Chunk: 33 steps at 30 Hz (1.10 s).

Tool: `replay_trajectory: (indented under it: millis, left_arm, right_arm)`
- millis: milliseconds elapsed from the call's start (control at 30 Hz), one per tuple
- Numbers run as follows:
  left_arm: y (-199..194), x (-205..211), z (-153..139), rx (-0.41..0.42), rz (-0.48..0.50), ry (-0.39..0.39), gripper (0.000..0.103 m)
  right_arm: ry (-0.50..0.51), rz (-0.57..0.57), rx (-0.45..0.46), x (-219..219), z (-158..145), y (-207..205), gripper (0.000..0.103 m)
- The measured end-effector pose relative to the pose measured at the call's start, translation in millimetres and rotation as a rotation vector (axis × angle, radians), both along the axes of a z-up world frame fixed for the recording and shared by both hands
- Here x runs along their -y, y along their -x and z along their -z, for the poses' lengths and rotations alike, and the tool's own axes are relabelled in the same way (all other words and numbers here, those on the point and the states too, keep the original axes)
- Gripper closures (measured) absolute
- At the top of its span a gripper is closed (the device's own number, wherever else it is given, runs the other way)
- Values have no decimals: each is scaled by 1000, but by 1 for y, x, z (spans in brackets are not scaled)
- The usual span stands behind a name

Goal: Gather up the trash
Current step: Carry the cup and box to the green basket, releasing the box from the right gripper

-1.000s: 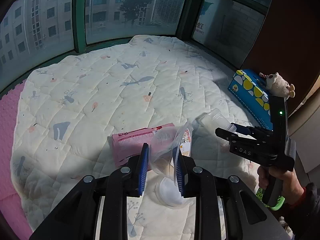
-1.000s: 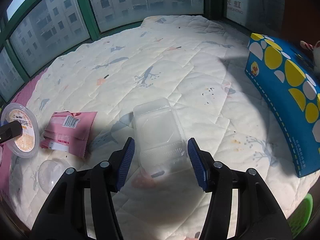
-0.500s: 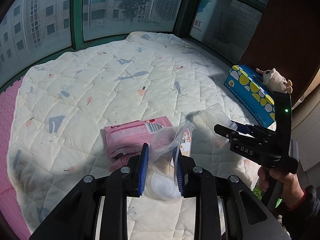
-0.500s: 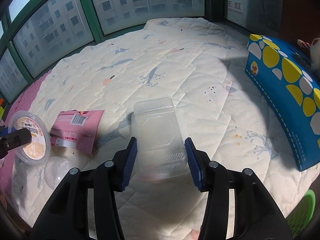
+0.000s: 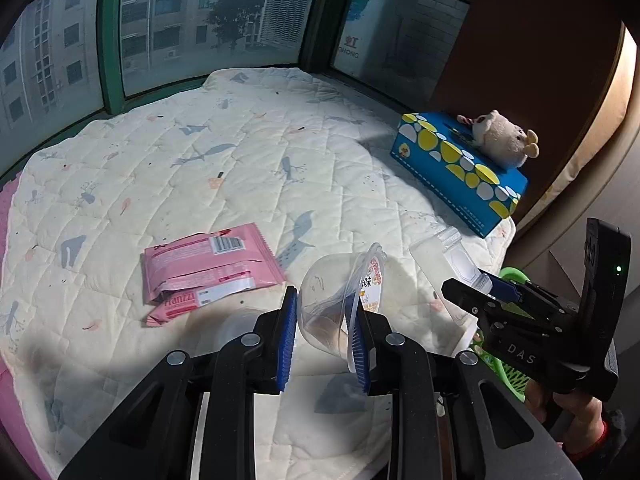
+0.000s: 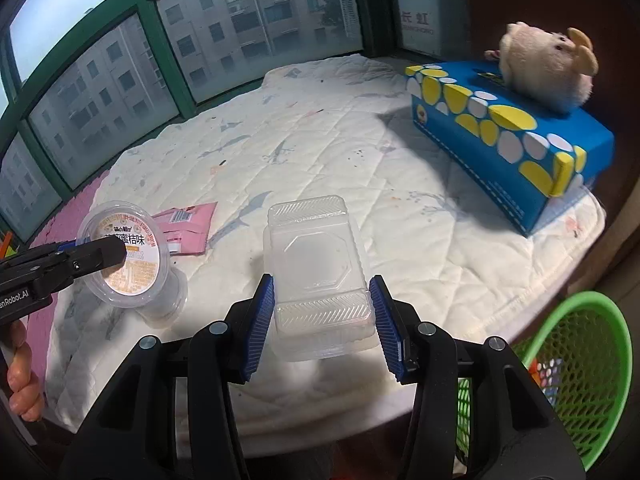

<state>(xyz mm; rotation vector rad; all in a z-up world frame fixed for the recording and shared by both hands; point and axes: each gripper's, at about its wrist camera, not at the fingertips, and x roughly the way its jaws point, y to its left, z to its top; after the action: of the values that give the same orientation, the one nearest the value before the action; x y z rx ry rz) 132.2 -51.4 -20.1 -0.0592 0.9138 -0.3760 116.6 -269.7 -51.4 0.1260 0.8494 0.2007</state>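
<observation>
Now clear tray [image 6: 320, 276] sits btwn right fingers [image 6: 262, 322], pads pressing.

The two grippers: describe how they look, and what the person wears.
Both grippers, left and right, have black angular bodies with silver screws and ribbed blue pads. The right one's side reads "DAS" and its upright handle shows a green light. A dark sleeve with red trim covers that wrist.

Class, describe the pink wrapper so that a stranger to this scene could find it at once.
Start at the pale quilted mat below the green-framed windows. The pink wrapper lies flat on the mat's near left part, away from the blue box. It is the only pink, opaque, barcoded packet; the trash beside it is clear plastic.
</observation>
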Motion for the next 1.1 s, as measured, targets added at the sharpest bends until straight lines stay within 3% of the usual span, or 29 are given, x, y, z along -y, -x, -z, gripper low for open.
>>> replay_trajectory:
  millis: [733, 1100]
  left_arm:
    - [43, 128, 4, -12, 241, -11, 79]
    - [60, 188, 10, -24, 356, -40, 79]
  right_arm:
    - [-37, 299, 3, 120, 4, 108, 54]
    - [-34, 421, -25, 173, 16, 143, 54]
